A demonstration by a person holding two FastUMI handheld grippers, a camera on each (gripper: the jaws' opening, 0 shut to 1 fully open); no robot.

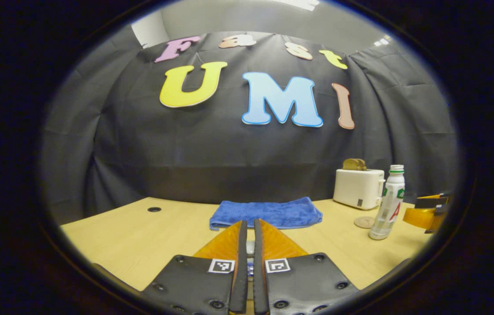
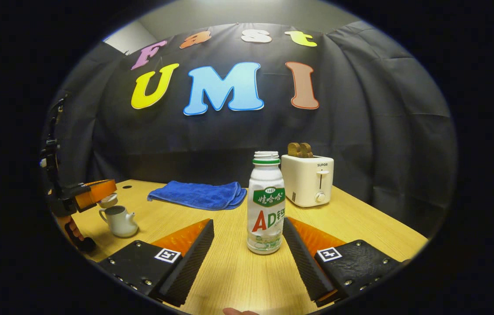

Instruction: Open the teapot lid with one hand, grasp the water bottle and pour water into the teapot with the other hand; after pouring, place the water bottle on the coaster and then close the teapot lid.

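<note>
White plastic bottle (image 2: 266, 205) is standing between your wide-open right gripper (image 2: 248, 238), untouched; your left gripper (image 1: 247, 232) is pinching the lid above the teapot (image 2: 120, 221). Closing off-centre risks tipping it.

Between our right claw's (image 2: 248, 227) fingers we see the water bottle (image 2: 266, 205), smooth glossy plastic with a paper-like label; under it the table (image 2: 238, 280) looks like pale matt wood grain; beyond lies a soft, fuzzy blue cloth (image 2: 199, 195); right of that the toaster (image 2: 308, 179) is smooth plastic; far left the teapot (image 2: 120, 221) shines like glazed ceramic.
</note>
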